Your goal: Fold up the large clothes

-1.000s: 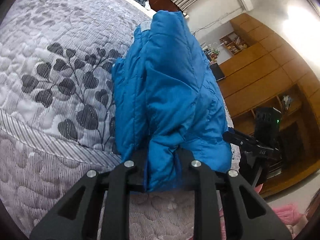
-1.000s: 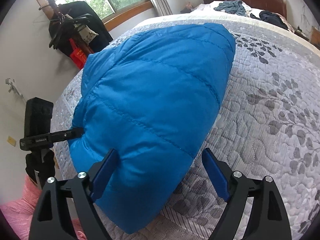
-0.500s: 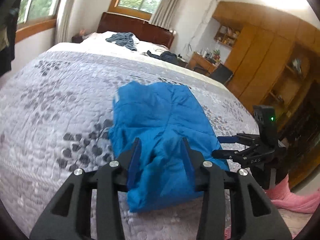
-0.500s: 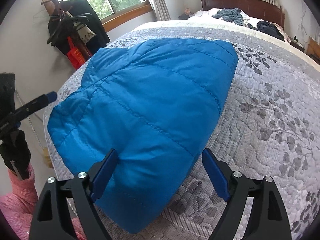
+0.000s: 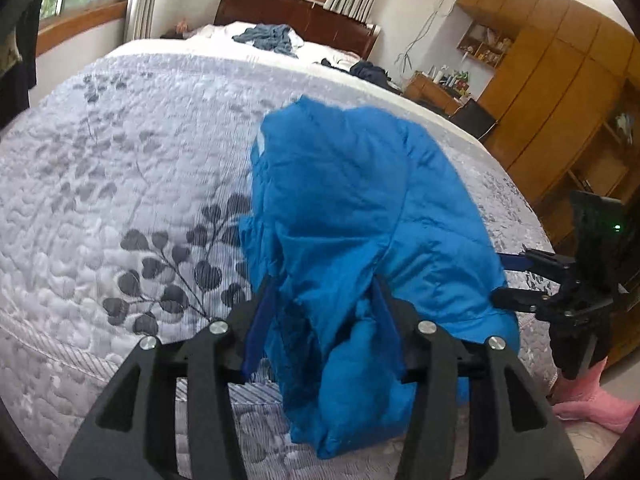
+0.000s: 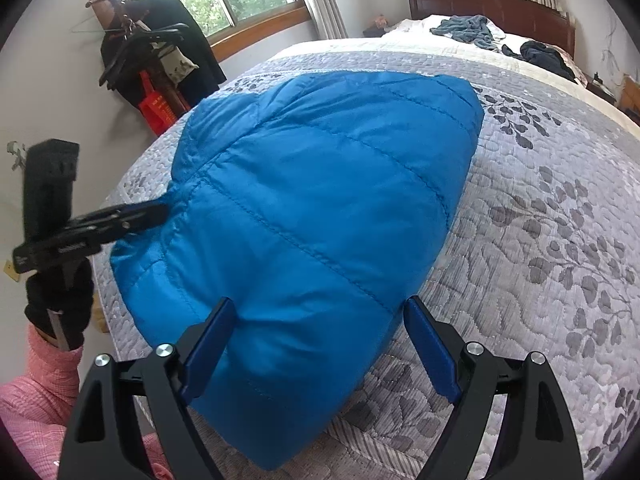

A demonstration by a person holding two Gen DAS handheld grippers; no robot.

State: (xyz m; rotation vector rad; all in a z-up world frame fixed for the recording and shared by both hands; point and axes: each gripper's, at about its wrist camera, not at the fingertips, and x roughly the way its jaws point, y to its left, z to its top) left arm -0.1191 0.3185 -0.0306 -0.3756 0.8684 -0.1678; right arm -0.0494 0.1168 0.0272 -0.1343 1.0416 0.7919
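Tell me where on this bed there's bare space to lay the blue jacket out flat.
Bare quilt lies left of the blue jacket, between it and the window wall, and also on its other side toward the wardrobe. It is crowded at the headboard, where the grey clothes and dark clothes lie, and at the foot edge around both grippers.

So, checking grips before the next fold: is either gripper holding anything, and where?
Left gripper pinches the blue quilted jacket's bunched near edge; right gripper open.
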